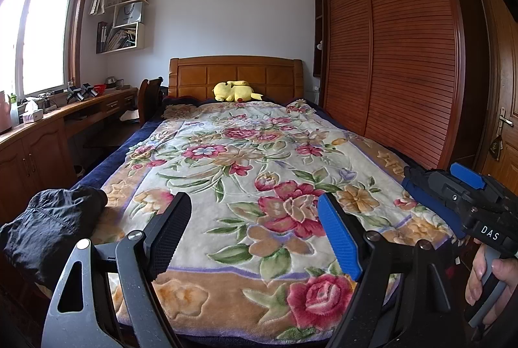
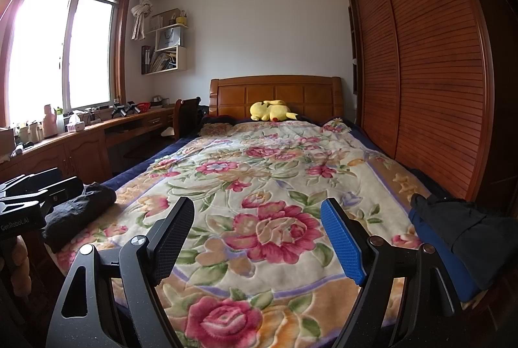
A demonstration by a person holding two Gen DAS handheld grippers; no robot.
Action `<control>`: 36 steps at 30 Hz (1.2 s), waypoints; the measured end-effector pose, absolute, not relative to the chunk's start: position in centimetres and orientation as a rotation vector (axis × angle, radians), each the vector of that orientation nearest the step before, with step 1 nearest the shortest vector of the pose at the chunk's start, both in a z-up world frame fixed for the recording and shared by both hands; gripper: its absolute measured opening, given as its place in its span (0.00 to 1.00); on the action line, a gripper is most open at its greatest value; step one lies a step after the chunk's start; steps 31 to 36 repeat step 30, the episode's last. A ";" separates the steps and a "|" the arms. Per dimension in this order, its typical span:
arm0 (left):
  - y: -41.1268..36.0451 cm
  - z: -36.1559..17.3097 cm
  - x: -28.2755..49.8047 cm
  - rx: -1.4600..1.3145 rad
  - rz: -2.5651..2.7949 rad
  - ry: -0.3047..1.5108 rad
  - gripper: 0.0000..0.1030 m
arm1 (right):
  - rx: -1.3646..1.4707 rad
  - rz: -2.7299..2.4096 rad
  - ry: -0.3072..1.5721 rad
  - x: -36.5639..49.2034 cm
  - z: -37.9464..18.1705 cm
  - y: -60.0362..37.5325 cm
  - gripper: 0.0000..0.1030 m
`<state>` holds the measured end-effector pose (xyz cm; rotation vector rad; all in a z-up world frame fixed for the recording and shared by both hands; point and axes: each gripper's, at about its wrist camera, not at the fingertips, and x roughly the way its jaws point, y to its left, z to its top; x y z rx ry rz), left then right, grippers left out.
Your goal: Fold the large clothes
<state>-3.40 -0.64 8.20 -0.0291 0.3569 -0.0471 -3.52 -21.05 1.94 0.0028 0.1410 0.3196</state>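
A crumpled black garment (image 1: pixel 55 228) lies on the near left corner of the bed, and it also shows in the right wrist view (image 2: pixel 81 212). A folded blue and black garment (image 2: pixel 453 234) rests on the near right corner. The floral blanket (image 1: pixel 259 153) covers the bed between them. My left gripper (image 1: pixel 254 197) hovers open above the foot of the bed with only blanket behind its jaws. My right gripper (image 2: pixel 257 201) is open too and holds nothing. In the left wrist view the right gripper (image 1: pixel 437 176) is held by a hand (image 1: pixel 485 276) at the right edge.
A yellow plush toy (image 1: pixel 234 90) lies by the wooden headboard (image 1: pixel 236 72). A slatted wooden wardrobe (image 1: pixel 388 56) runs close along the bed's right side. A long desk (image 1: pixel 64 115) with clutter, a chair (image 1: pixel 150 98) and a window (image 1: pixel 42 30) line the left wall.
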 end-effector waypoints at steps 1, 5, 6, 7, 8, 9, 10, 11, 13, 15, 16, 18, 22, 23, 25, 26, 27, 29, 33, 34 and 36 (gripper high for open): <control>-0.6 8.2 -3.4 -0.030 -0.047 0.357 0.79 | 0.002 0.320 0.141 -3.6 1.9 -21.1 0.80; -0.6 8.2 -3.4 -0.029 -0.047 0.357 0.79 | 0.003 0.320 0.141 -3.5 1.9 -21.1 0.80; -0.6 8.2 -3.4 -0.029 -0.048 0.357 0.79 | 0.003 0.320 0.141 -3.5 1.9 -21.1 0.80; -0.6 8.2 -3.4 -0.028 -0.047 0.358 0.79 | 0.004 0.320 0.140 -3.5 1.9 -21.1 0.80; -0.6 8.2 -3.4 -0.028 -0.047 0.357 0.79 | 0.002 0.320 0.141 -3.5 1.9 -21.1 0.80; -0.6 8.2 -3.4 -0.028 -0.047 0.357 0.79 | 0.003 0.320 0.140 -3.5 1.9 -21.1 0.80; -0.6 8.2 -3.4 -0.029 -0.047 0.357 0.79 | 0.003 0.321 0.141 -3.5 1.9 -21.1 0.80; -0.6 8.2 -3.4 -0.029 -0.048 0.358 0.79 | 0.002 0.320 0.141 -3.5 1.9 -21.1 0.80; -0.6 8.2 -3.4 -0.028 -0.047 0.357 0.79 | 0.001 0.320 0.139 -3.5 1.9 -21.1 0.80; -0.6 8.2 -3.4 -0.028 -0.047 0.357 0.79 | 0.003 0.319 0.140 -3.5 1.9 -21.1 0.80; -0.6 8.2 -3.4 -0.029 -0.047 0.357 0.79 | 0.004 0.319 0.140 -3.5 1.9 -21.1 0.80; -0.6 8.2 -3.4 -0.029 -0.047 0.357 0.79 | 0.005 0.319 0.139 -3.5 1.9 -21.0 0.80; -0.7 8.2 -3.4 -0.028 -0.047 0.358 0.79 | 0.004 0.320 0.138 -3.4 1.9 -21.0 0.80; -0.6 8.2 -3.4 -0.028 -0.047 0.357 0.79 | 0.004 0.320 0.138 -3.4 1.9 -21.0 0.80; -0.7 8.2 -3.4 -0.028 -0.047 0.357 0.79 | 0.005 0.319 0.139 -3.4 1.9 -21.0 0.80; -0.7 8.2 -3.4 -0.029 -0.047 0.357 0.79 | 0.006 0.320 0.139 -3.4 1.9 -21.0 0.80; -0.7 8.2 -3.4 -0.029 -0.048 0.358 0.79 | 0.006 0.319 0.139 -3.4 1.9 -21.0 0.80; -0.7 8.2 -3.4 -0.028 -0.047 0.357 0.79 | 0.005 0.320 0.138 -3.4 1.9 -21.1 0.80; -0.7 8.2 -3.4 -0.028 -0.046 0.358 0.79 | 0.004 0.319 0.138 -3.3 1.9 -21.0 0.80; -0.7 8.2 -3.4 -0.028 -0.046 0.358 0.79 | 0.004 0.319 0.138 -3.3 1.9 -21.0 0.80; -0.7 8.2 -3.4 -0.028 -0.046 0.358 0.79 | 0.004 0.319 0.138 -3.3 1.9 -21.0 0.80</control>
